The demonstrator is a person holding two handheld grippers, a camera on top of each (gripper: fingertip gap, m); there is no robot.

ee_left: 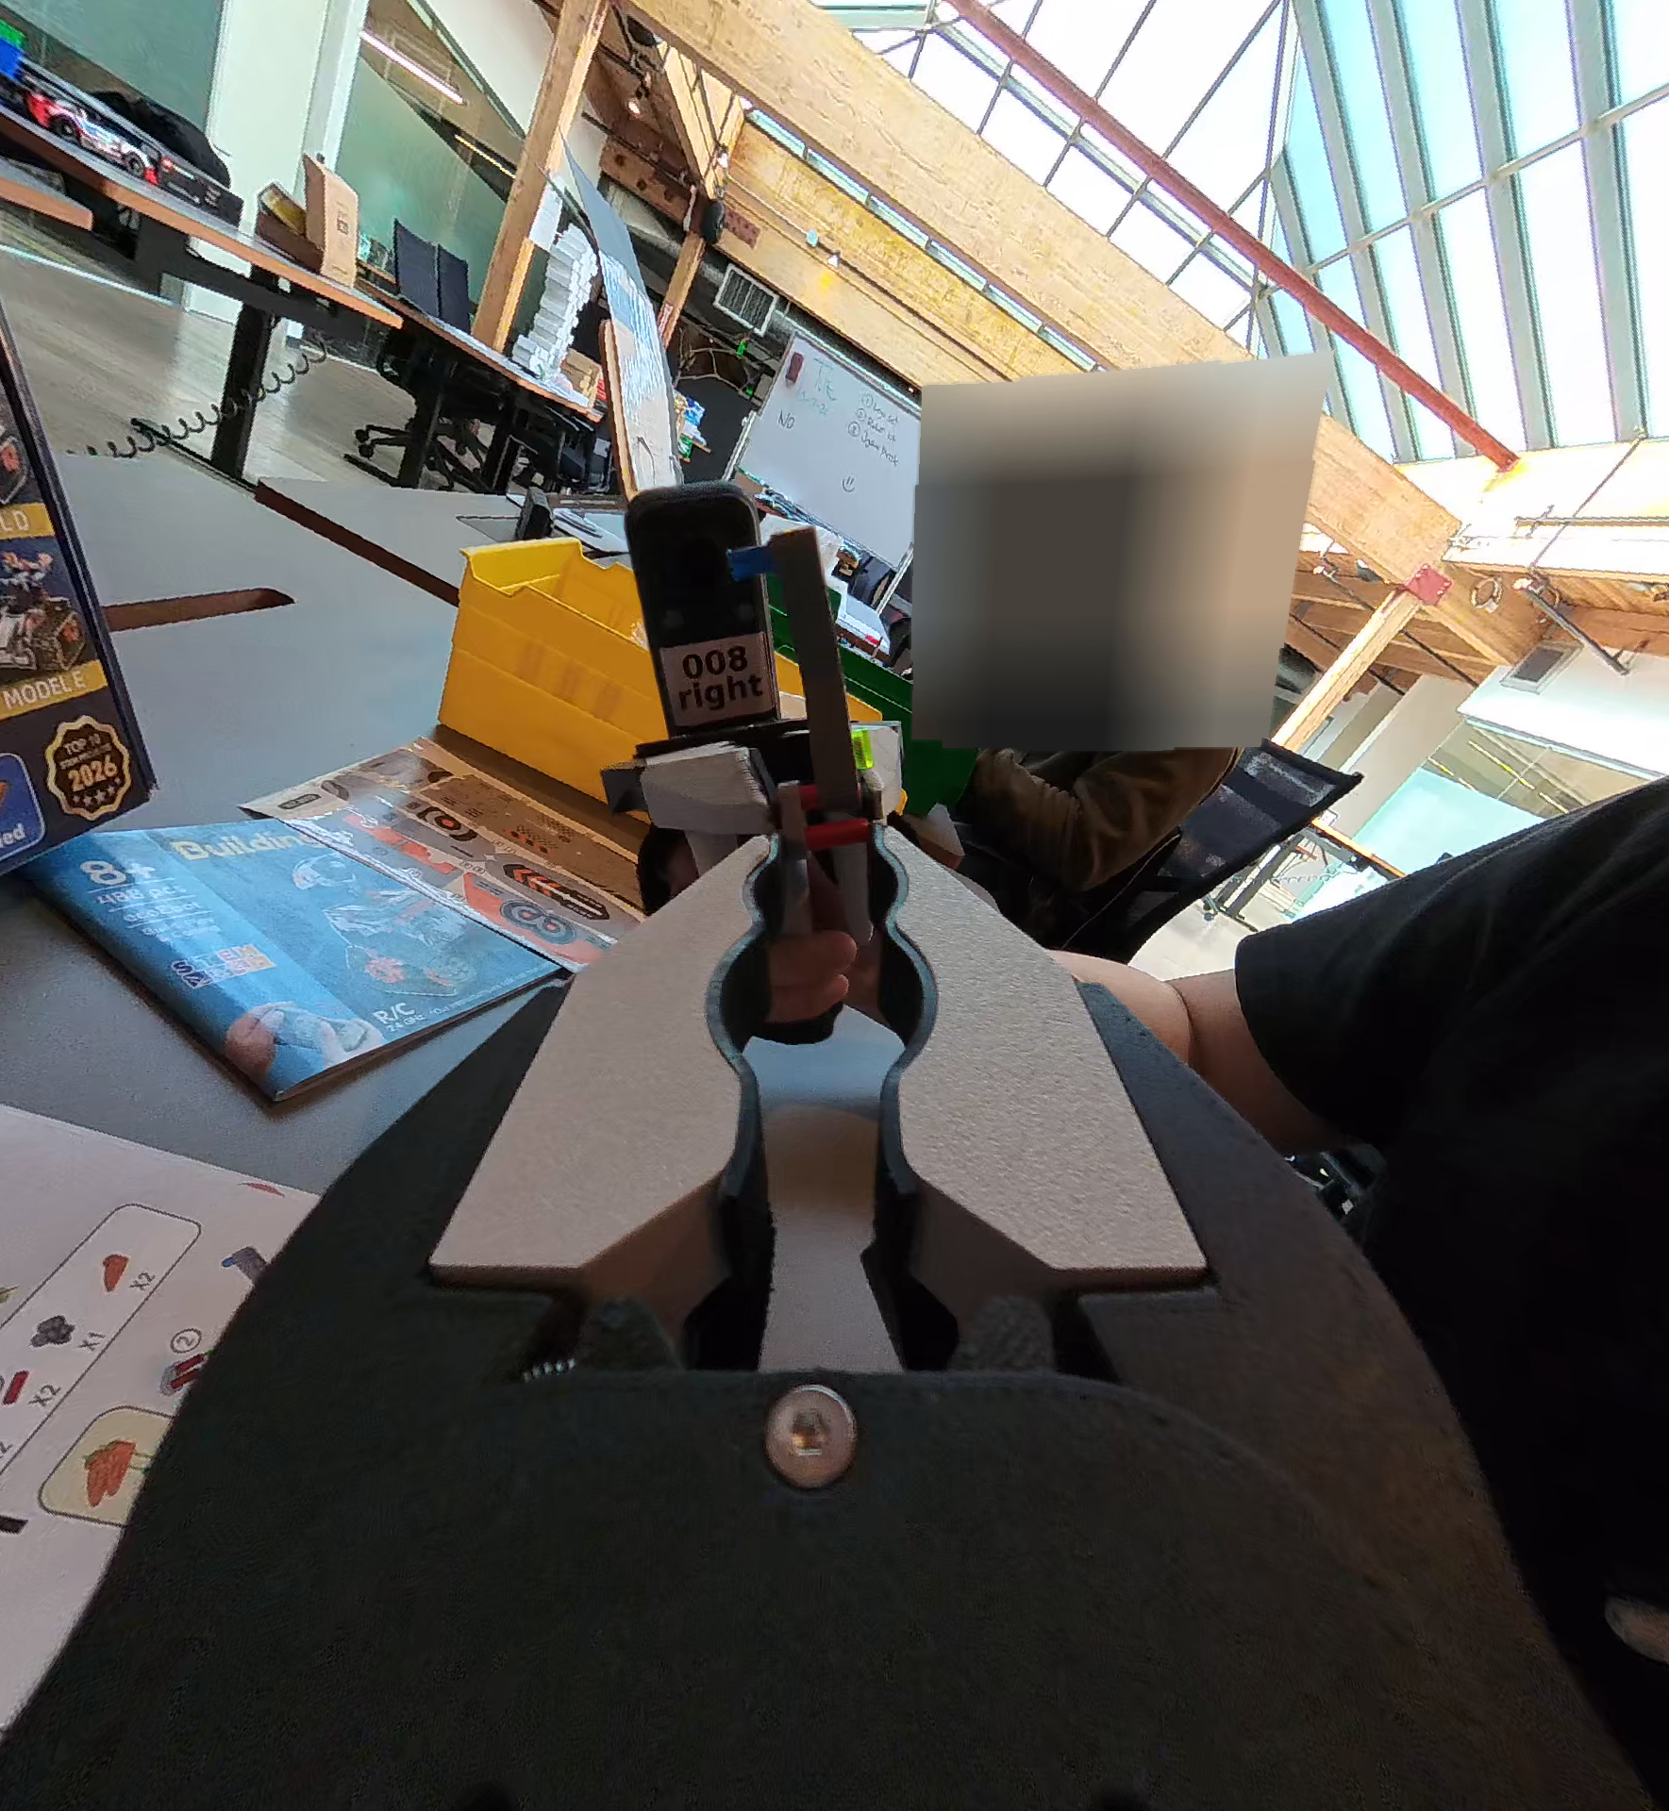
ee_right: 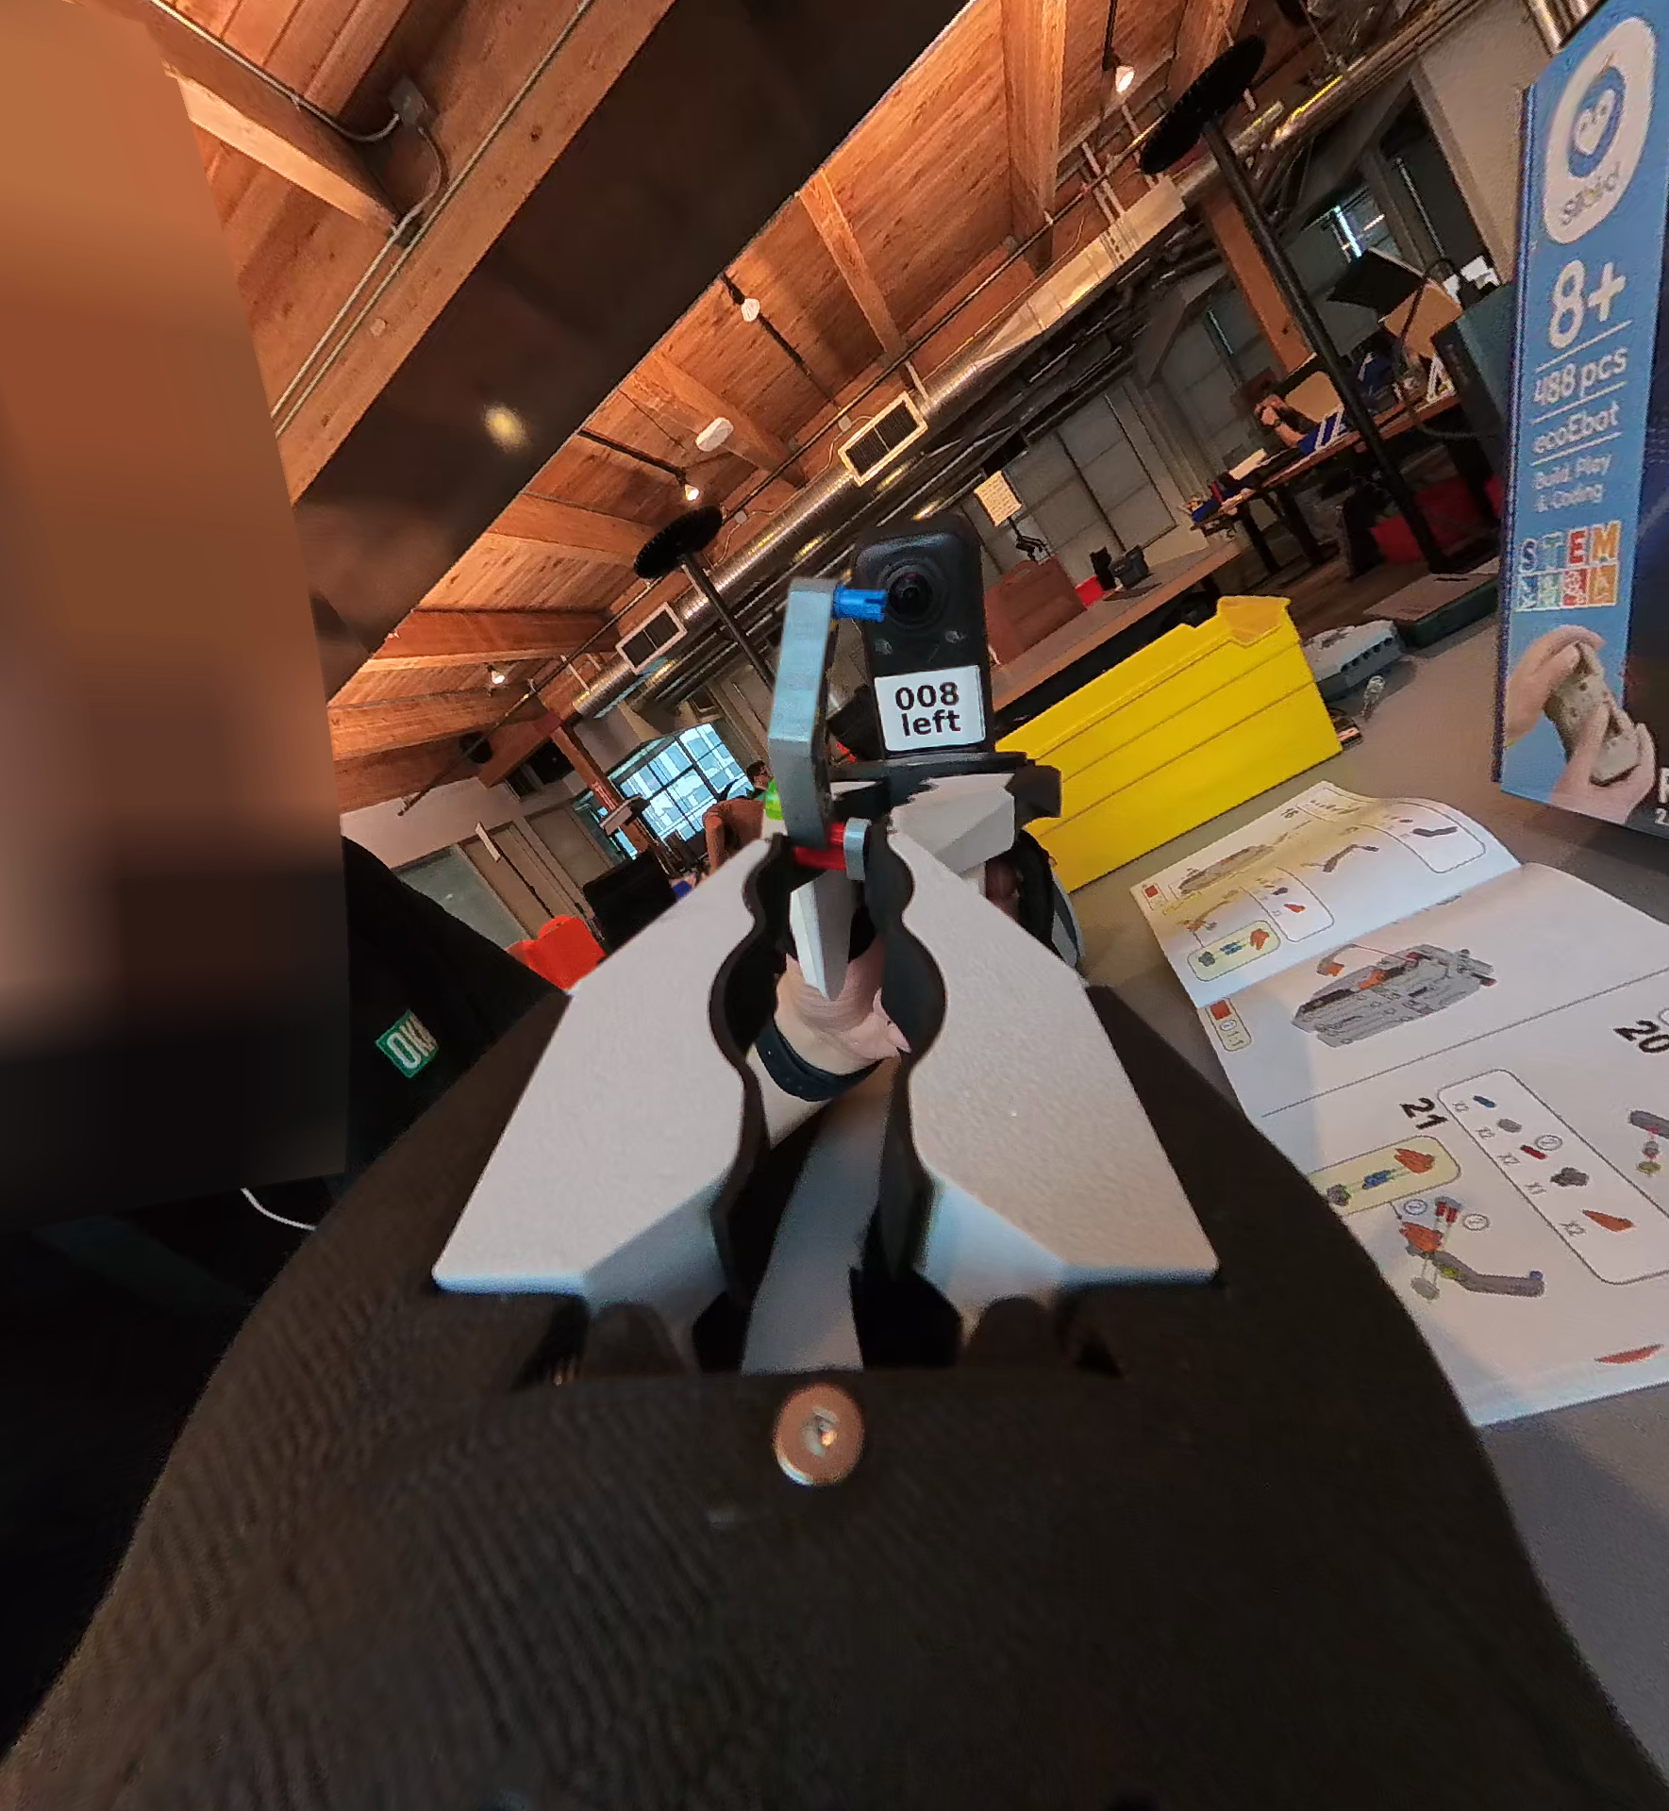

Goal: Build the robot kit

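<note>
grey angled beam (ee_right: 804, 725), blue pin (ee_right: 857, 602), upright

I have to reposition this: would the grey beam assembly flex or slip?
The grey beam assembly looks like stiff plastic, probably light. Its red pin joint might pivot. The smooth faces could slip between the jaws.

Grey tabletop (ee_left: 252, 706); timber beams (ee_right: 850, 255) overhead; bright skylight (ee_left: 1497, 196); long desks (ee_left: 222, 245) and whiteboard (ee_left: 830, 431) behind.

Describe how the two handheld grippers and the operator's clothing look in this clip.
Both the left gripper and the right gripper have black textured bodies with a silver screw, light grey wedge fingers with wavy black-lined inner edges. Each carries a black camera bearing a white sticker. The operator wears a black short sleeve and a dark wristband.
</note>
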